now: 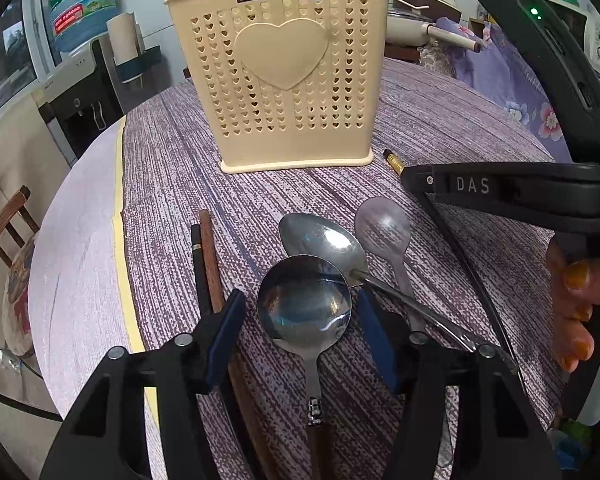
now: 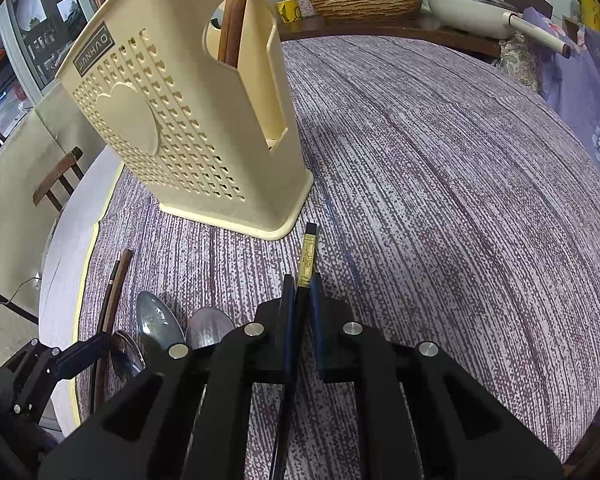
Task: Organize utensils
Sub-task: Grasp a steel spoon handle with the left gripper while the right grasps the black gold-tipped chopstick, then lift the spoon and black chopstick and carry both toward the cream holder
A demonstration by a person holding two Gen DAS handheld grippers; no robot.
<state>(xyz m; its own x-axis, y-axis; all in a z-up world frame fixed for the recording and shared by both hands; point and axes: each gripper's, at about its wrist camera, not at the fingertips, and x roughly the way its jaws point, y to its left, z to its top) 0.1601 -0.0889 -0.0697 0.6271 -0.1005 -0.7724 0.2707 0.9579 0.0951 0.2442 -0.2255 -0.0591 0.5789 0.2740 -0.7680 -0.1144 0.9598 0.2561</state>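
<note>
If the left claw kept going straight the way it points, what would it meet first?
Most likely the round spoon lying on the cloth, whose bowl already sits between the open left claw fingers; depth is hard to judge.

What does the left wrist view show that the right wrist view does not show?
Only the left wrist view shows the round spoon whole, lying between the open left gripper fingers, and a hand.

Only the right wrist view shows the right gripper shut on the black and gold chopstick, and the holder's side opening.

Both show the beige holder, three spoons and the chopstick pair.
</note>
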